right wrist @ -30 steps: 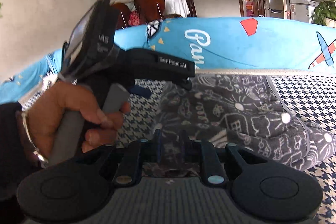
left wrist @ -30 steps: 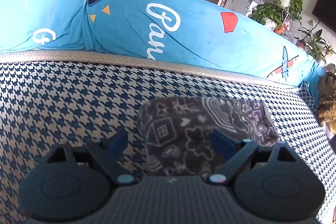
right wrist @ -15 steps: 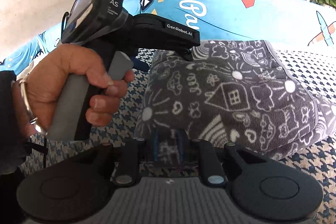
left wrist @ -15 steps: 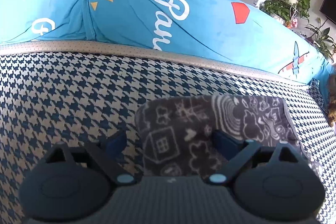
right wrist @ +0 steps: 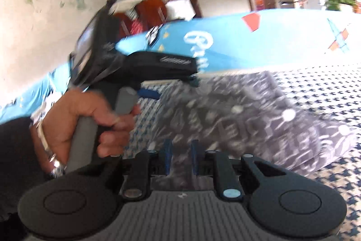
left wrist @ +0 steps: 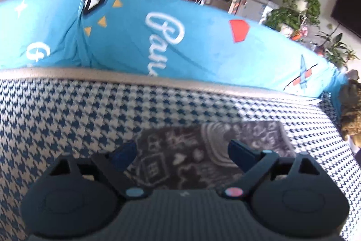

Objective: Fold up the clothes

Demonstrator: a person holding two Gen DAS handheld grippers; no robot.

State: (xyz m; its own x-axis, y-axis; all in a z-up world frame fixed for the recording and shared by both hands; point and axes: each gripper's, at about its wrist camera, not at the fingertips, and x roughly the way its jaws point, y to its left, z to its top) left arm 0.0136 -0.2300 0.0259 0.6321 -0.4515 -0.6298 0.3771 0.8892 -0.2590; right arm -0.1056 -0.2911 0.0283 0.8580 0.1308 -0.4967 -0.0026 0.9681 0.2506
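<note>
Clearly soft and limp, the grey doodle-print garment (left wrist: 203, 155) lay bunched on the houndstooth sofa seat (left wrist: 90, 116) before the blue cushion (left wrist: 180, 42), left gripper (left wrist: 180, 150) fingers wide apart and empty, right gripper (right wrist: 180, 159) fingers nearly closed pinching its near hem, the best hold.

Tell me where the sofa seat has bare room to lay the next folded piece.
Bare houndstooth seat lies left of the grey patterned garment, up to the blue cushion. A narrower strip lies right. Both grippers crowd the garment.

Both grippers are black with blue finger pads (left wrist: 239, 147) and ribbed grey housings. The hand (right wrist: 90, 119) wears a black sleeve (right wrist: 15, 150) and silver bracelet (right wrist: 45, 139).
</note>
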